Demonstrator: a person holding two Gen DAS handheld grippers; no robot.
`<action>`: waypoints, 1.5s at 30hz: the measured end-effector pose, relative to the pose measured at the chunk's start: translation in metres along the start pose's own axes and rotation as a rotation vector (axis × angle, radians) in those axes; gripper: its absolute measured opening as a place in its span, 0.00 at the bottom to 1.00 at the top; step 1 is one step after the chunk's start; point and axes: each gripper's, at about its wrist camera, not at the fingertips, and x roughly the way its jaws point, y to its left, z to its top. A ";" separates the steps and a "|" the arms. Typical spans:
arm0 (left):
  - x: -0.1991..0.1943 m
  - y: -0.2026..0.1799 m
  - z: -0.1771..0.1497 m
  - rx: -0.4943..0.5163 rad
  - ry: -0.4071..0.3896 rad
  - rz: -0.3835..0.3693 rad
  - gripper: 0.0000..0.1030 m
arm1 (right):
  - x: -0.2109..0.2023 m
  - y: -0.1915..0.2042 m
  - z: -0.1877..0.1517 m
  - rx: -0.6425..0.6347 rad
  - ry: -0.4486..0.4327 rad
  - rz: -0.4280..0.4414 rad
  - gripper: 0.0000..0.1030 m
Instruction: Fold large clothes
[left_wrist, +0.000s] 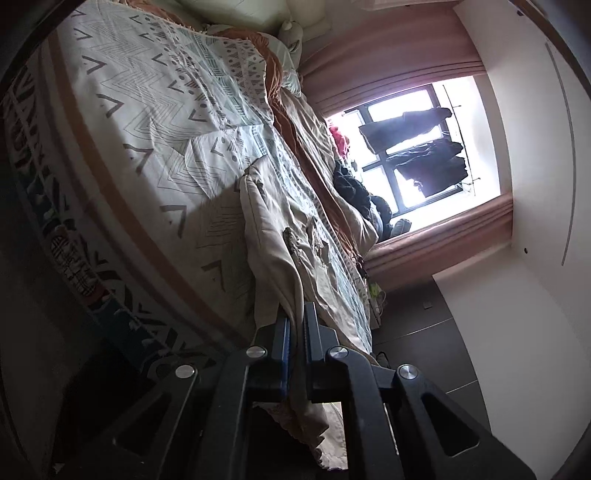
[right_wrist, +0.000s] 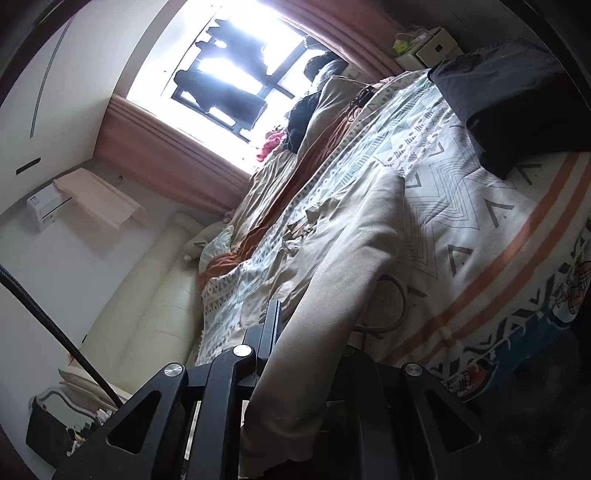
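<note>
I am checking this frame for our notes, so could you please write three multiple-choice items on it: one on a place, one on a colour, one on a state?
1. Where does the far end of the beige garment lie?
A. on the bed
B. on the floor
C. on the windowsill

2. What colour are the curtains?
A. green
B. pink
C. black

3. How is the left gripper?
A. wide open, empty
B. shut on the garment
C. out of view

Answers:
1 A, it trails over the patterned bedspread.
2 B, pink folds frame the window.
3 B, beige cloth is pinched between its fingers.
</note>
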 end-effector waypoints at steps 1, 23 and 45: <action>-0.005 -0.001 -0.002 0.008 -0.003 -0.006 0.08 | -0.007 0.000 -0.003 -0.002 -0.003 0.003 0.10; -0.025 -0.029 0.011 0.036 -0.051 -0.074 0.07 | -0.031 0.003 0.007 -0.009 -0.026 0.024 0.10; 0.098 -0.120 0.143 0.092 -0.124 -0.087 0.07 | 0.100 0.043 0.116 -0.035 -0.133 0.001 0.10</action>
